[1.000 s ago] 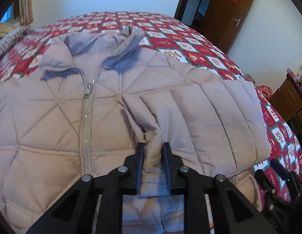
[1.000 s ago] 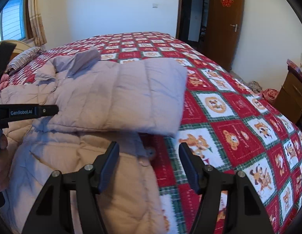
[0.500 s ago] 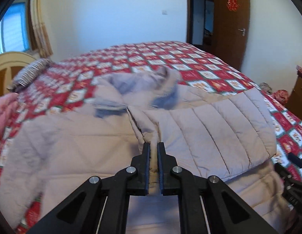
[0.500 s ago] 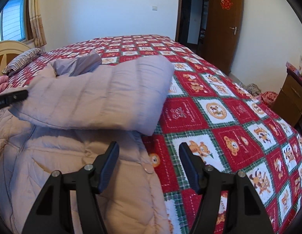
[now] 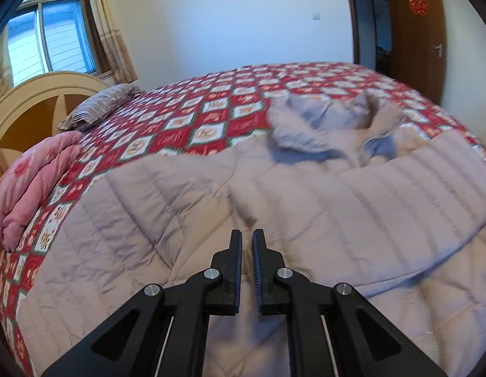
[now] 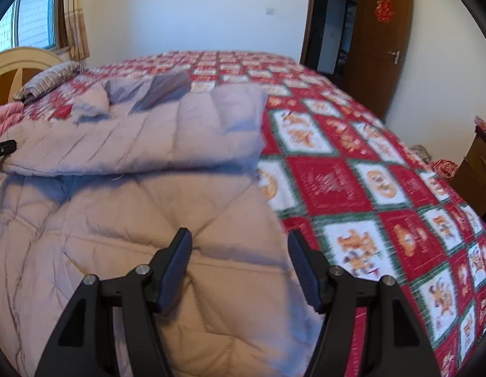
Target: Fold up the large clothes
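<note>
A pale lilac quilted puffer jacket [image 5: 274, 207] lies spread on the bed, collar at the far end. One sleeve [image 6: 142, 138] is folded across its front. My left gripper [image 5: 246, 238] hovers over the jacket's body, its jaws nearly closed with a narrow empty gap and no cloth between them. My right gripper [image 6: 239, 245] is open and empty above the jacket's right hem edge [image 6: 274, 220]. The left gripper's tip shows at the left edge of the right wrist view [image 6: 4, 149].
The bed carries a red, white and green patterned quilt [image 6: 352, 169]. A folded pink blanket [image 5: 32, 182] and a striped pillow [image 5: 98, 106] lie by the cream headboard [image 5: 32, 100]. A brown door [image 6: 378, 47] and a wooden dresser [image 6: 475, 169] stand to the right.
My left gripper let go of the sleeve cuff it was pinching and swung left over the jacket. The sleeve now rests folded across the front. The right gripper stayed open and moved slightly.
</note>
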